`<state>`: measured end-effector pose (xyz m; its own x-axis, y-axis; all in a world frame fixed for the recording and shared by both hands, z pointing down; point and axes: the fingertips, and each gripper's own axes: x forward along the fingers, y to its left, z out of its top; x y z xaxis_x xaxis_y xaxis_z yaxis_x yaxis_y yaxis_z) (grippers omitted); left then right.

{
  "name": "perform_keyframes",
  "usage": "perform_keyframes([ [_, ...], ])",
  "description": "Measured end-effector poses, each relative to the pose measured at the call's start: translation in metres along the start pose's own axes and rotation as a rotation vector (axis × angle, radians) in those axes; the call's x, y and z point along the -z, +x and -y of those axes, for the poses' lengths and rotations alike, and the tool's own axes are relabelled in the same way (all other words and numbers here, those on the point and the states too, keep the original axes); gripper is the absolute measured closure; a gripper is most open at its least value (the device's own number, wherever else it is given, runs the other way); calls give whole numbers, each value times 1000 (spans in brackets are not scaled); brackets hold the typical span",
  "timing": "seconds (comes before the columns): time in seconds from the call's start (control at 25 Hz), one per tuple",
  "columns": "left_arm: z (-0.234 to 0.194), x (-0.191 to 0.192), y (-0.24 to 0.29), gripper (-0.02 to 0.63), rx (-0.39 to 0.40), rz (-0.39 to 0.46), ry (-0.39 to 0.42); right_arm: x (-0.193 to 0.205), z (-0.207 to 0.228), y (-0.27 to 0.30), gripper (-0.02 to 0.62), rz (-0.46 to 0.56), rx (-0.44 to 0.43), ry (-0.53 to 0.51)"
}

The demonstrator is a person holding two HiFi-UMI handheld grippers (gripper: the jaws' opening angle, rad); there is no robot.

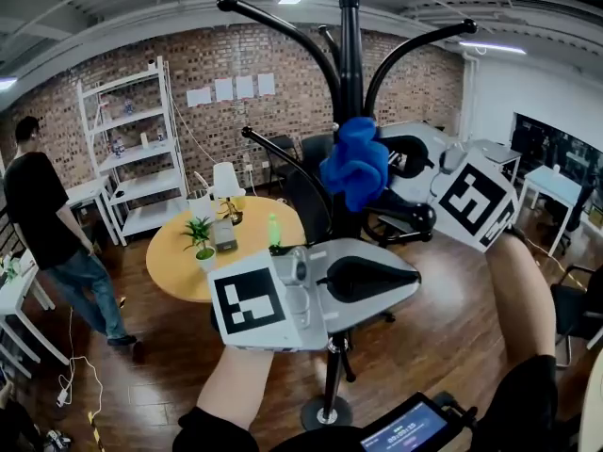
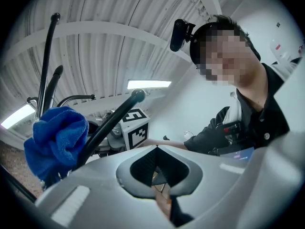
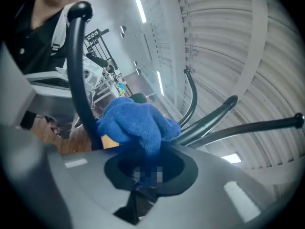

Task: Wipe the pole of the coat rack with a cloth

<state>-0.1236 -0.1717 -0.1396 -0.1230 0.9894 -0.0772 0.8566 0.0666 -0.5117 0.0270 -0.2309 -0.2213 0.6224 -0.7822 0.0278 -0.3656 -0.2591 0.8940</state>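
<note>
The black coat rack pole [image 1: 350,73] rises in the middle of the head view, with curved arms branching off near its top. A bunched blue cloth [image 1: 354,164] is pressed against the pole just below those arms. My right gripper [image 1: 384,170] is shut on the cloth, reaching in from the right. The right gripper view shows the cloth [image 3: 135,122] bulging out of the jaws, beside a rack arm [image 3: 78,70]. My left gripper [image 1: 415,276] is lower, in front of the pole, shut and holding nothing. The left gripper view has the cloth [image 2: 56,140] at the left.
The rack's round base [image 1: 325,411] stands on the wooden floor. Behind it is a round yellow table [image 1: 184,262] with a potted plant [image 1: 200,238] and a green bottle [image 1: 273,229]. A white shelf [image 1: 137,149] and a person [image 1: 47,229] are at the left, with office chairs behind the rack.
</note>
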Motion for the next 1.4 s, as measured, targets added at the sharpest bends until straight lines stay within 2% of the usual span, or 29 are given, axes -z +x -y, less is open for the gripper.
perform_keyframes([
  [0.28,-14,-14,-1,603,0,-18,23,-39,81,-8,546,99,220,39],
  [0.44,-11,-26,0,603,34,-26,37,-55,115,-19,546,122,356,47],
  [0.52,-10,-29,2,603,46,-37,39,-57,125,-21,546,122,380,66],
  [0.64,-11,-33,1,603,36,-22,37,-54,117,-19,546,131,331,95],
  [0.84,-2,-21,2,601,39,-18,25,-27,50,-15,546,61,170,42],
  [0.96,-4,-14,0,603,38,-17,11,-6,16,-8,546,12,92,58],
  [1.16,7,4,4,603,37,-11,-14,17,-31,-10,546,-38,15,81],
  [1.4,20,16,5,603,28,13,-50,37,-61,-16,546,-63,-50,145],
])
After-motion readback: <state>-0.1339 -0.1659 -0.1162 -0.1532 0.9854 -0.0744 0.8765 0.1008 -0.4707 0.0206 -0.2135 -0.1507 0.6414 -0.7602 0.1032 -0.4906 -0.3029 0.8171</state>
